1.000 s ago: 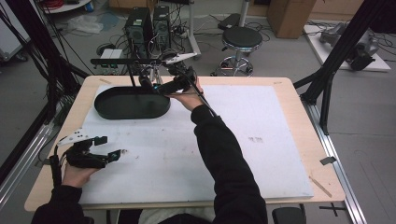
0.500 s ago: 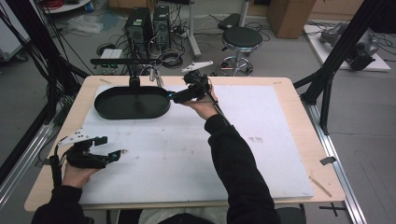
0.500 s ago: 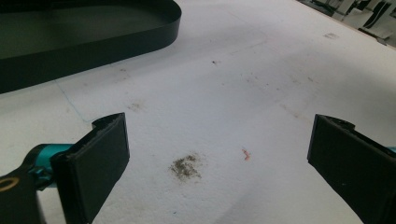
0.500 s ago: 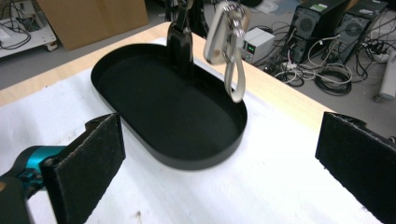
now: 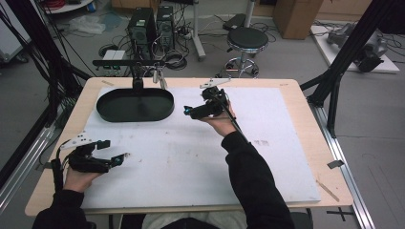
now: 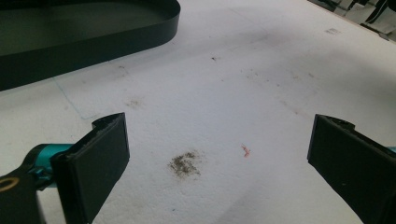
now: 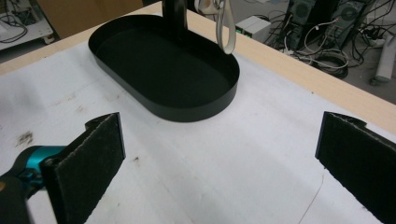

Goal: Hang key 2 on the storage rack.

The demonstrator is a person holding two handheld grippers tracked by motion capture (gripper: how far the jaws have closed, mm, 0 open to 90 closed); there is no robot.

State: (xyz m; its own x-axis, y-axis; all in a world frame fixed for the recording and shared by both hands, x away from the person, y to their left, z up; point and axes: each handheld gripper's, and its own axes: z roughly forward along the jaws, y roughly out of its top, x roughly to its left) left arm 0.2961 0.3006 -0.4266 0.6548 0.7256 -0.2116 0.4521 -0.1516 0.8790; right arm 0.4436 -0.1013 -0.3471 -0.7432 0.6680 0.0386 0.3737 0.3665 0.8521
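Though I look for words or labels, I can read none on the black tray [image 5: 135, 105], which sits at the far left of the counter [image 5: 286, 90]. My right tongs [image 7: 219, 158] hang wide open just beside the tray, gripping nothing. My left tongs [image 6: 215, 158] are open too, over a dirty smudge [image 6: 184, 163] that the high view is too small to show.

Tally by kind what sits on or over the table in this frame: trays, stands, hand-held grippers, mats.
Black oval tray: 1
Black T-shaped stand with pale loops hanging from it: 1
Hand-held grippers: 2, the left hand-held gripper and the right hand-held gripper, both open and empty
White mat: 1
Total: 5
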